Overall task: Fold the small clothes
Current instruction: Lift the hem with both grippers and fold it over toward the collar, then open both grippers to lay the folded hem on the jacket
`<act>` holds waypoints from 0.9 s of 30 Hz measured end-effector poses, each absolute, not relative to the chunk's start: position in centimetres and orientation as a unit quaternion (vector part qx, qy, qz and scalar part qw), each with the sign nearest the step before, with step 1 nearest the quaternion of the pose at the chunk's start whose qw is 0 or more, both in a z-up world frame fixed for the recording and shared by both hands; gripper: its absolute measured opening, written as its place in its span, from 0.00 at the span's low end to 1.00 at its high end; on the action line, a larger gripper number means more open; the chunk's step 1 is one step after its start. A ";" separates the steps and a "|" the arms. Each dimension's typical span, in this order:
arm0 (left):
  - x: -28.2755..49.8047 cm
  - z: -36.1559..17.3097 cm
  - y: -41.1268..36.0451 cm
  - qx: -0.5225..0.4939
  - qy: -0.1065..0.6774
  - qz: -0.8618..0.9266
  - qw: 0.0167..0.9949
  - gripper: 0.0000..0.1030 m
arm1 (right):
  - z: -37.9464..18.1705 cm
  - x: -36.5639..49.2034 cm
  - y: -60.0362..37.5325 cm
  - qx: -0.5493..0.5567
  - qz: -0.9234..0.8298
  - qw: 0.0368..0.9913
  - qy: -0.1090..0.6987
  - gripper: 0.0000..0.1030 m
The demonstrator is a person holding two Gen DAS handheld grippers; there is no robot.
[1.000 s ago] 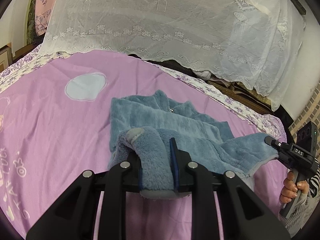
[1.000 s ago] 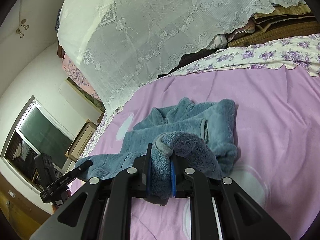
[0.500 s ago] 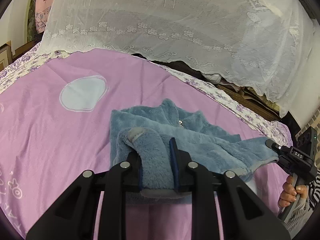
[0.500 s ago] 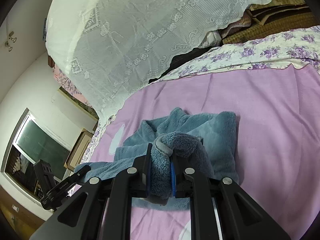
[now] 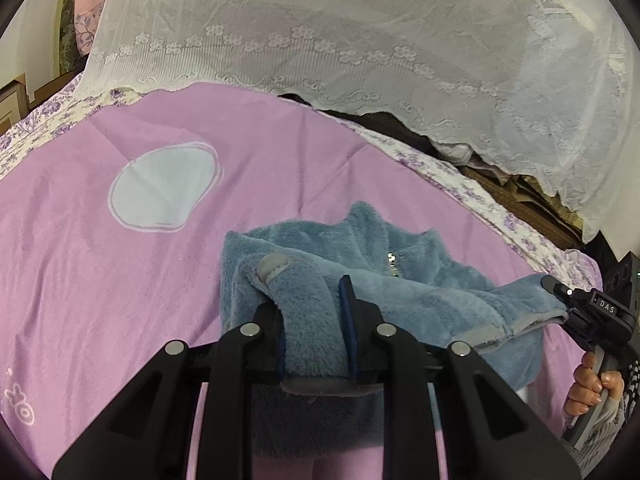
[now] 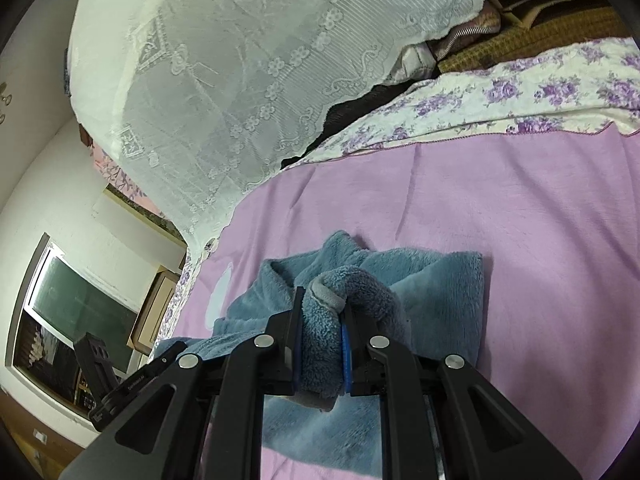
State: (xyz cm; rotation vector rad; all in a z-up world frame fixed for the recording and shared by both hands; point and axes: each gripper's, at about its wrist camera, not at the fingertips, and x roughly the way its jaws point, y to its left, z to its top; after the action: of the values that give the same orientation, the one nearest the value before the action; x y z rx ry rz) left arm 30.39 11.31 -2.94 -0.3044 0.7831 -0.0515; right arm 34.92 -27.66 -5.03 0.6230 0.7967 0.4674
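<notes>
A small blue fleece jacket with grey trim and a zip lies on the purple bedspread, collar pointing away from me. My left gripper is shut on one corner of its hem, the fleece bunched thickly between the pads. My right gripper is shut on the other hem corner, grey trim showing at its tips. The lifted hem hangs between the two grippers over the jacket's upper part. In the left wrist view the right gripper shows at the right edge, a hand around its handle.
A white lace cover drapes over piled things behind the bed. A floral quilt borders the bedspread's far edge. A pale round patch marks the spread to the left. A dark window and boxes stand beyond the bed.
Both grippers have carried the hem forward toward the collar and slightly down, so less of the jacket's body shows ahead of them. Both grips hold unchanged.
</notes>
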 end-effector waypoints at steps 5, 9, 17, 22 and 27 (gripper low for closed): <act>32.2 -4.7 11.5 -0.152 0.393 -0.014 0.907 0.22 | -7.1 36.5 -27.8 0.303 0.210 0.843 0.392 0.15; 33.7 -6.2 11.5 -0.152 0.405 -0.008 0.901 0.25 | -8.8 37.6 -28.1 0.313 0.200 0.836 0.405 0.15; 34.5 -7.1 11.0 -0.139 0.409 -0.009 0.902 0.35 | -10.3 38.4 -28.1 0.317 0.199 0.831 0.412 0.20; 32.2 -5.3 12.1 -0.164 0.380 -0.019 0.910 0.55 | -8.8 37.4 -28.4 0.317 0.219 0.835 0.392 0.24; 28.7 -2.2 12.0 -0.109 0.305 0.029 0.946 0.80 | -6.9 36.0 -28.8 0.321 0.231 0.846 0.359 0.28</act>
State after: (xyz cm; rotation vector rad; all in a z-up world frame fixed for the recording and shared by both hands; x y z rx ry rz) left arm 28.69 11.98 -2.16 -0.2225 0.6209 0.0592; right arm 36.02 -28.80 -6.85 0.6763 0.7567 0.4881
